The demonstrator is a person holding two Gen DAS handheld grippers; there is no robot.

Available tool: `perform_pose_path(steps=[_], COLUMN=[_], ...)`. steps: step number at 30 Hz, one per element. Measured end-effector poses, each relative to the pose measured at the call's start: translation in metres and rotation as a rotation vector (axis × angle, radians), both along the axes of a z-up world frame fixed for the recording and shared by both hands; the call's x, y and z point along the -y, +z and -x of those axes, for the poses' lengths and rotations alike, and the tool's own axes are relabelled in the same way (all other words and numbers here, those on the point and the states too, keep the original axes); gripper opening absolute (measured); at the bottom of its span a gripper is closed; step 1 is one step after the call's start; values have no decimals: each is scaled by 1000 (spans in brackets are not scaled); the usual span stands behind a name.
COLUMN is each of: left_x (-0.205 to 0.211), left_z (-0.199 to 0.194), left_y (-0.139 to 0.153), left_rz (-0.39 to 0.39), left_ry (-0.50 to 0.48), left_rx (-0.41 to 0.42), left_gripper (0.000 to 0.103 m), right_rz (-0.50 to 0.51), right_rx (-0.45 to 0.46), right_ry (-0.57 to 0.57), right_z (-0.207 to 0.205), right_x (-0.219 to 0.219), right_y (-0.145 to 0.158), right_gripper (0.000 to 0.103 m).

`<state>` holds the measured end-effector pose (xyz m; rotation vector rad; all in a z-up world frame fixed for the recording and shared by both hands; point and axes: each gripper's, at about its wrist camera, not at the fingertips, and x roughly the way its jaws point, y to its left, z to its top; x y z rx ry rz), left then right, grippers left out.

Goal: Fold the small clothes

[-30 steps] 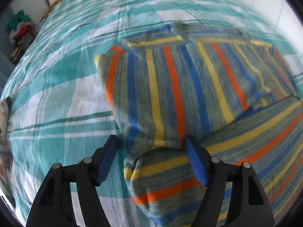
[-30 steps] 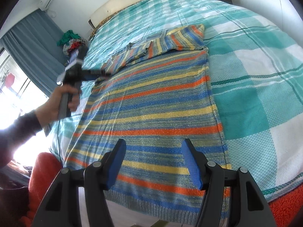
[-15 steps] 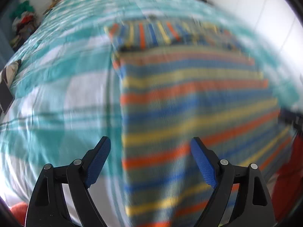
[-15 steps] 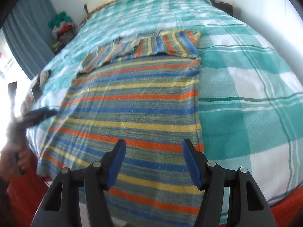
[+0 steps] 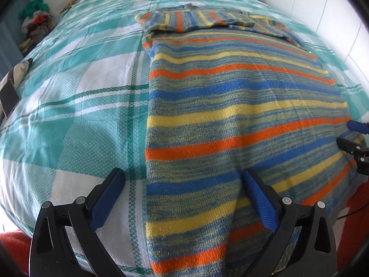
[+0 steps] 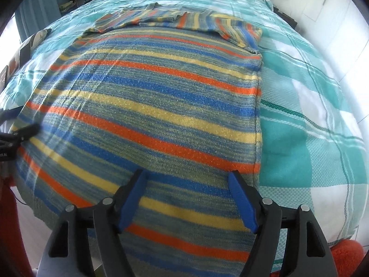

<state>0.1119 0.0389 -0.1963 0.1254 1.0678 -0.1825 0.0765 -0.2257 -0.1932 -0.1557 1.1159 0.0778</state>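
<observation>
A knitted sweater (image 5: 230, 115) with blue, yellow and orange stripes lies flat on the bed, its sleeves (image 5: 196, 20) folded across the top. My left gripper (image 5: 182, 177) hovers over the sweater's lower left edge with its jaws opening wide. One finger is above the bedspread and the other above the knit, and nothing is pinched. My right gripper (image 6: 186, 174) hangs over the sweater (image 6: 150, 115) near its lower right edge. Its jaws are opening too, with only flat fabric under them. Each gripper shows at the edge of the other's view, the right gripper (image 5: 352, 136) and the left gripper (image 6: 20, 124).
The bed carries a teal and white checked bedspread (image 5: 69, 115). A heap of clothes (image 5: 34, 20) sits beyond the far left corner. A dark flat object (image 5: 9, 97) lies at the bed's left edge. A red rug (image 6: 346, 254) lies below the near edge, with a white wall on the right.
The left gripper has drawn back from the folded sleeve to the sweater's lower left edge and spread wider. The right gripper has sunk closer to the knit, rolled and opened further.
</observation>
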Motion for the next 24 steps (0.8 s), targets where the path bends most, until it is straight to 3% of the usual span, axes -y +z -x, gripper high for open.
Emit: perform_pose_path(steps=[24], left_x=[3], left_z=[1], left_y=[-2], left_rz=[-23], left_ry=[8], left_rx=[3], left_gripper=[102], right_rz=[33], right_rx=[16], right_ry=[7], right_z=[-1], right_x=[-6], right_y=[-4], right_gripper=[82])
